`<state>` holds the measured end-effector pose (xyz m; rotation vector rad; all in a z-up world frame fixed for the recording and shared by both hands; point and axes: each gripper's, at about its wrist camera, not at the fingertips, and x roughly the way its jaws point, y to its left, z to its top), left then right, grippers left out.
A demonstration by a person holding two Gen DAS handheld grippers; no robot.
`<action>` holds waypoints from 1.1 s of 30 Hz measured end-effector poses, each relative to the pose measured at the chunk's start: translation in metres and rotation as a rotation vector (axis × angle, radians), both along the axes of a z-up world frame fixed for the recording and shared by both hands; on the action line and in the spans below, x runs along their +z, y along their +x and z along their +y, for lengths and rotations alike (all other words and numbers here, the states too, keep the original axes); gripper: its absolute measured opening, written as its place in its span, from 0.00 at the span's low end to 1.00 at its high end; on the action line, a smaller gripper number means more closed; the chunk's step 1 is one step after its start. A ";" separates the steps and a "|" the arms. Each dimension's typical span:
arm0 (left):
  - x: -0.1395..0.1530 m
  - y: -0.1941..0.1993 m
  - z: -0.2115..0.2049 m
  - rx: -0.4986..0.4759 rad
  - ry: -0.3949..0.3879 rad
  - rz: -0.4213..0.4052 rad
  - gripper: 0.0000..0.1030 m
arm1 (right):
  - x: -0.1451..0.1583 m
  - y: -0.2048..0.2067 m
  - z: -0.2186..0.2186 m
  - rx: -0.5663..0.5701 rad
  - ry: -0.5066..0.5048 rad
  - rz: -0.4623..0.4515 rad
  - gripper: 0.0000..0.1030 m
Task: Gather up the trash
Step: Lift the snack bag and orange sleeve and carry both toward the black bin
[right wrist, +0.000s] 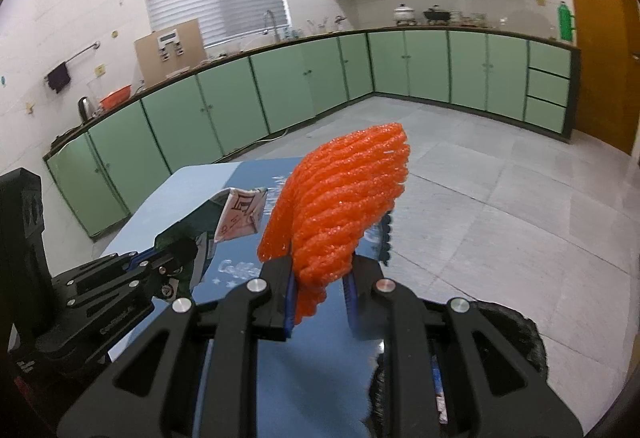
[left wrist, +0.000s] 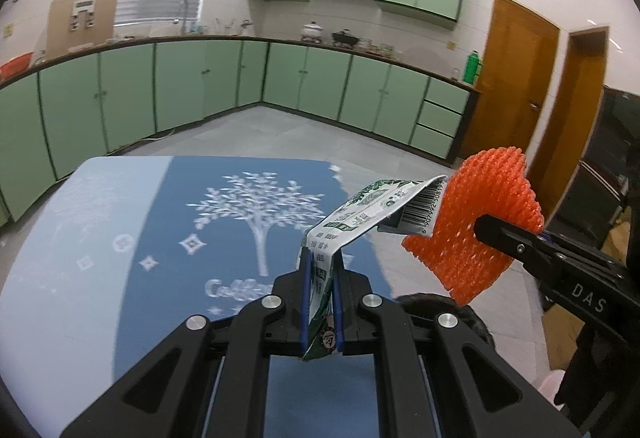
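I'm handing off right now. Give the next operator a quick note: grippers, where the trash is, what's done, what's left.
Left gripper: shut on the flattened carton, lifted over the blue table.
Right gripper: shut on the orange foam net, also in the air.
Done: both pieces picked up.
Left: drop both. The black-rimmed thing beside the table may be the bin; neither view shows it clearly.

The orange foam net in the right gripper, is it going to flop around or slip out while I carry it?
The orange foam net stands up above the right gripper without drooping, so it is probably springy and very light. Its open mesh looks squashed between the shut jaws, so slipping seems unlikely.
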<state>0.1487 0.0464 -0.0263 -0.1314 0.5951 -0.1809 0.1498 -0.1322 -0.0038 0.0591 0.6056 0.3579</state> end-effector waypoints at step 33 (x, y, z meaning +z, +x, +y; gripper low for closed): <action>-0.068 0.024 -0.215 -0.370 0.098 0.135 0.09 | -0.101 -0.030 -0.197 -0.371 -0.015 0.165 0.17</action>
